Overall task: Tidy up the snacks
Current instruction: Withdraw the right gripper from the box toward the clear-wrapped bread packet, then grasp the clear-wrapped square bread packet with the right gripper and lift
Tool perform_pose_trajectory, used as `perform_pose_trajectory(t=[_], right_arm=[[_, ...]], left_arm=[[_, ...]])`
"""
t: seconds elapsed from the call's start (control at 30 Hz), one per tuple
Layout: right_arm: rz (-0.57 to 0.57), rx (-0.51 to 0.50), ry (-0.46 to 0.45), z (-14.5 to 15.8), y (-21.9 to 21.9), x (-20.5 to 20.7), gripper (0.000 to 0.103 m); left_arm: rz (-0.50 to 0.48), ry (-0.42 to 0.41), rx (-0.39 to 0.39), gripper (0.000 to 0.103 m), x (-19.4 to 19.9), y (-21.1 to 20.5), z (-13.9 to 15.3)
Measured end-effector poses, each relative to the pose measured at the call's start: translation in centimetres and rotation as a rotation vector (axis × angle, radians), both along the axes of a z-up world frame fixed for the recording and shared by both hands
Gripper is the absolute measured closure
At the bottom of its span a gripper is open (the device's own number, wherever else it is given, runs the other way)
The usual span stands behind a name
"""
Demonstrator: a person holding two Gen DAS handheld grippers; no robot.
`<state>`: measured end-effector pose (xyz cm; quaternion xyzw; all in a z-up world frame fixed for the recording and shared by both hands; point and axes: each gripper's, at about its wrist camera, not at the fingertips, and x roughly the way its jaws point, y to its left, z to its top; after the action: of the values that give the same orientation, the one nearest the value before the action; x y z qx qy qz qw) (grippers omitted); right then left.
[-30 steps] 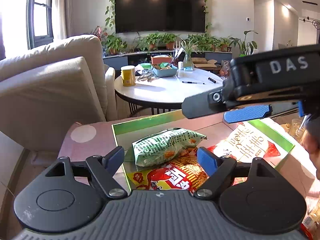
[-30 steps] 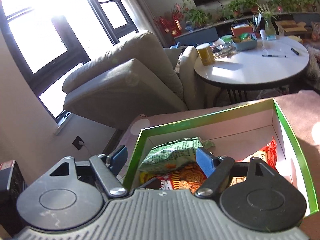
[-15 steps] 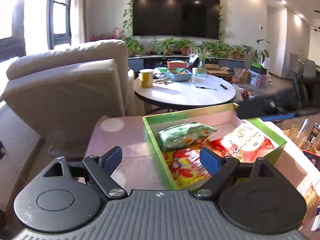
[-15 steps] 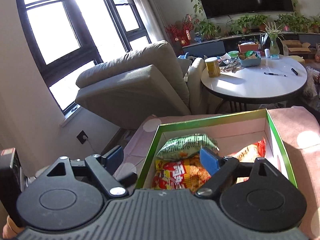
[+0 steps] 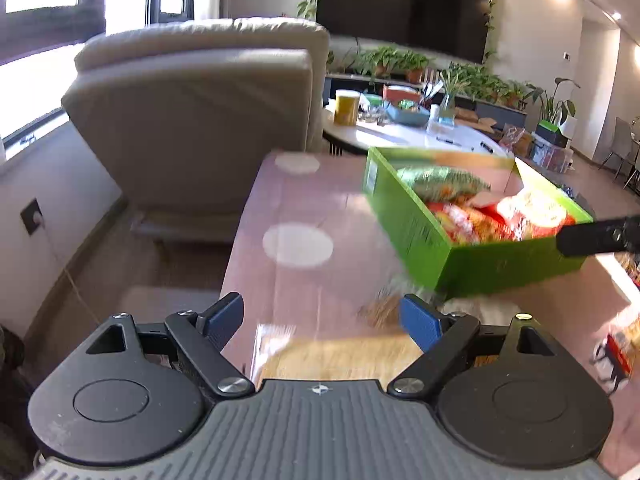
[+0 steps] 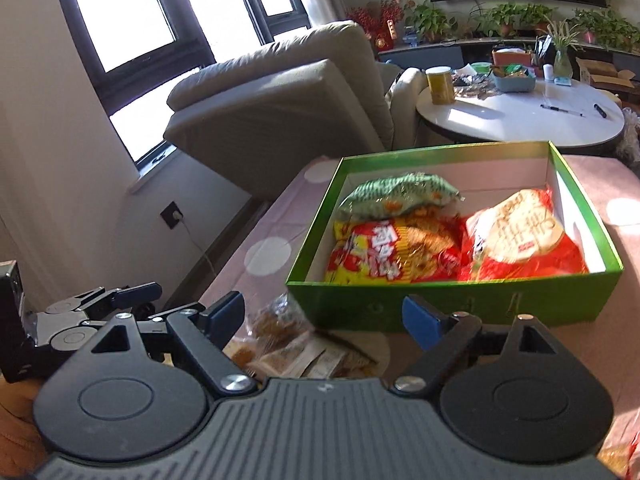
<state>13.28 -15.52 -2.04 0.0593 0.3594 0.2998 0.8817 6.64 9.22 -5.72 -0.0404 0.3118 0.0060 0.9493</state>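
A green box [image 6: 452,304] stands on the pink spotted tablecloth [image 6: 268,256]; it also shows in the left wrist view [image 5: 416,228]. In it lie a green snack bag [image 6: 396,198], a red-yellow bag [image 6: 392,252] and a red bag [image 6: 524,240]. A clear packet of brown snacks [image 6: 296,344] lies on the table in front of the box. My right gripper [image 6: 324,320] is open and empty above that packet. My left gripper [image 5: 322,320] is open and empty over the table's near left part, left of the box; it shows at the left in the right wrist view [image 6: 132,294].
A beige armchair [image 6: 280,96] stands behind the table's left end. A round white table [image 6: 520,120] with a yellow can [image 6: 440,86] and clutter stands beyond. More packets lie at the right edge [image 5: 616,352]. A wall socket [image 6: 174,214] is low left.
Both grippers have pulled back from over the box toward the near side. The left one has swung left, so the box now lies to its right. The packet in front of the box came into view.
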Motion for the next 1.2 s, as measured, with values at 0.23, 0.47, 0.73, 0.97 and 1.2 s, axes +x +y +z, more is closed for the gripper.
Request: perform_pose_trajectory(t=[0.23, 0.47, 0.73, 0.97, 1.2], right_arm=[[0.004, -0.017, 0.014, -0.4, 1.0, -1.5, 0.038], [0.005, -0.027, 0.017, -0.7, 1.1, -2.7, 0.038], [-0.005, -0.042, 0.067, -2.4, 0.2, -3.8, 0.038], [-0.036, -0.017, 0.142, -3.8, -1.4, -3.6, 0.039], [-0.034, -0.009, 0.183, -4.6, -1.4, -3.5, 0.039]], left_arm=[[-0.053, 0.064, -0.041, 0.018, -0.9, 0.6, -2.7], [-0.071, 0.060, -0.100, 0.018, -1.9, -0.8, -2.6], [-0.224, 0.072, -0.171, 0.018, -2.4, -5.3, -2.6], [-0.239, 0.071, -0.162, 0.019, -2.7, -6.3, -2.5], [-0.225, 0.080, -0.176, 0.019, -3.3, -4.9, -2.7]])
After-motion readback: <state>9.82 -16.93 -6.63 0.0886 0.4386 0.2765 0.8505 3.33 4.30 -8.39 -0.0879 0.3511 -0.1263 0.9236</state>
